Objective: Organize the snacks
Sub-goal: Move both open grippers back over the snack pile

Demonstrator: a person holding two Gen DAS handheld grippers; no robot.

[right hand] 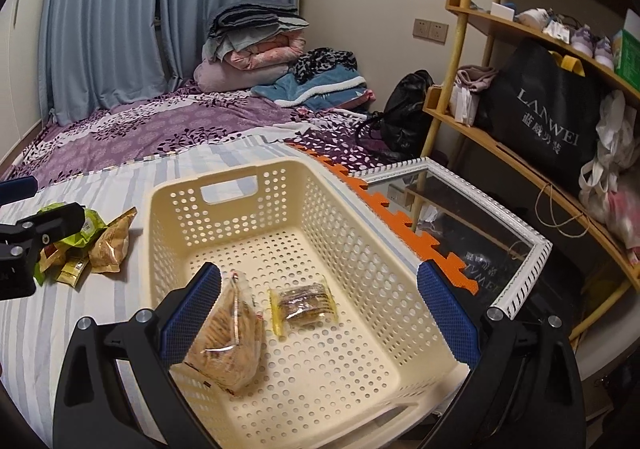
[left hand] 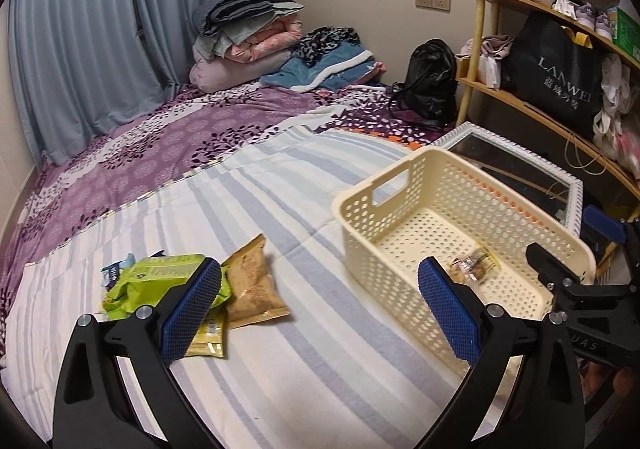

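Right wrist view showed both tongs (right hand: 318,295) spread and empty above the basket (right hand: 352,209), so next approach the snack pile (right hand: 92,237) at nine o'clock low and level.

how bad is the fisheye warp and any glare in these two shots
Left wrist view: strong barrel warp, bamboo shelf bows, corners vignetted black, no glare. Right wrist view: same warp; white-framed mirror reflects the shelf, clear cracker bag shows faint sheen.
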